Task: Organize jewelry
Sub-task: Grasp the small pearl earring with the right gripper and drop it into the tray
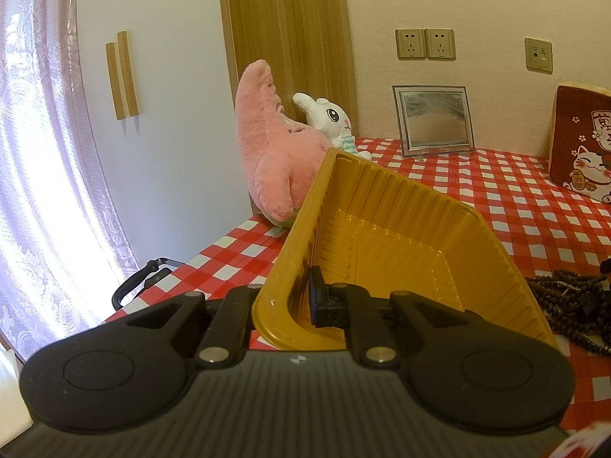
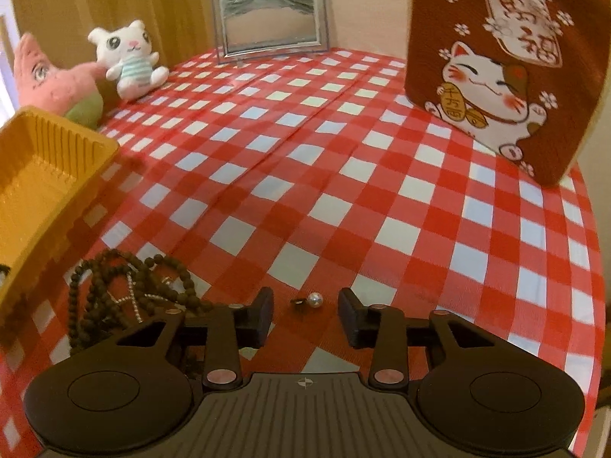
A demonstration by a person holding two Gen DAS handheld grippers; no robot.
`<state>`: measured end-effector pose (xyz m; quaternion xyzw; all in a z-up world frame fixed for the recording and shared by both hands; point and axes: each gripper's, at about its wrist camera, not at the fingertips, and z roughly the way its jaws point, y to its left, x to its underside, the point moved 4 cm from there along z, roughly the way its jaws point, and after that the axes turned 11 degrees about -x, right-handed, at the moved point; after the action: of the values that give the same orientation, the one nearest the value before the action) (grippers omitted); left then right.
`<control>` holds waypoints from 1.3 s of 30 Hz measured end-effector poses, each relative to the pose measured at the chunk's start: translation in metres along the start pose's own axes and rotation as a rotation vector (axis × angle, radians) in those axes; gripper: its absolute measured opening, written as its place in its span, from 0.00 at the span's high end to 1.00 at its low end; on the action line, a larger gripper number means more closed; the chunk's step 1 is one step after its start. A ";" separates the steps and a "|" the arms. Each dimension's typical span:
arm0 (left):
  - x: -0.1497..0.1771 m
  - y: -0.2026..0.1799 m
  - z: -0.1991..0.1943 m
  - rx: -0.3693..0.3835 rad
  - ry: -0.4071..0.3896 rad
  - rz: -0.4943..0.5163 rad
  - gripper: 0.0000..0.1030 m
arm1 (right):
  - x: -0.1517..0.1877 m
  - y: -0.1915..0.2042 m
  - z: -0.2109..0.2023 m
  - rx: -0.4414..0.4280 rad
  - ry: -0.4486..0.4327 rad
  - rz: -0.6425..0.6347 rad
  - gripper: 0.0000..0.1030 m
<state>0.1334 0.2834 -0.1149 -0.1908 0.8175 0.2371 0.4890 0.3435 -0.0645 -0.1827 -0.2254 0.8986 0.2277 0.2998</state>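
My left gripper [image 1: 301, 297] is shut on the near wall of a yellow plastic tray [image 1: 385, 236], which it holds tilted above the checked tablecloth; one finger is inside the tray, the other behind the wall. The tray [image 2: 42, 175] also shows at the left of the right wrist view. My right gripper [image 2: 306, 315] stands open just above the cloth. A small pearl earring [image 2: 311, 299] lies on the cloth between its fingertips, untouched. A heap of dark bead necklaces [image 2: 126, 290] with a thin pearl strand lies left of that gripper, and the same heap [image 1: 569, 297] shows right of the tray.
A pink starfish plush [image 1: 267, 145] and a white rabbit plush [image 1: 332, 118] sit at the table's back left. A glass picture frame [image 2: 269, 19] stands at the back, a brown lucky-cat cushion [image 2: 500, 61] at the right. The table edge and a black handle [image 1: 141, 282] are left.
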 end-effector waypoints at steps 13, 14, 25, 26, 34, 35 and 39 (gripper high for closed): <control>0.000 0.000 0.000 0.000 0.002 -0.002 0.89 | -0.002 0.014 -0.013 -0.016 -0.017 -0.096 0.82; 0.000 0.000 0.000 0.000 0.001 -0.001 0.89 | -0.005 0.020 -0.018 -0.034 -0.027 -0.097 0.82; 0.001 -0.002 0.003 -0.002 0.001 0.000 0.88 | -0.027 0.149 -0.031 -0.434 -0.058 -0.168 0.82; 0.002 -0.002 0.003 -0.002 0.001 0.000 0.88 | -0.029 0.164 -0.028 -0.468 -0.054 -0.174 0.82; 0.002 0.000 0.004 -0.003 0.002 -0.011 0.88 | -0.024 0.260 0.010 -0.608 0.024 -0.301 0.82; 0.002 0.000 0.004 -0.002 0.002 -0.013 0.88 | -0.022 0.267 0.015 -0.607 0.037 -0.315 0.82; 0.002 0.002 0.006 0.004 0.007 -0.016 0.88 | -0.011 0.279 0.036 -0.582 0.083 -0.342 0.81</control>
<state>0.1357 0.2883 -0.1186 -0.1972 0.8182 0.2306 0.4883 0.2162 0.1799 -0.1246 -0.4579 0.7565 0.4118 0.2201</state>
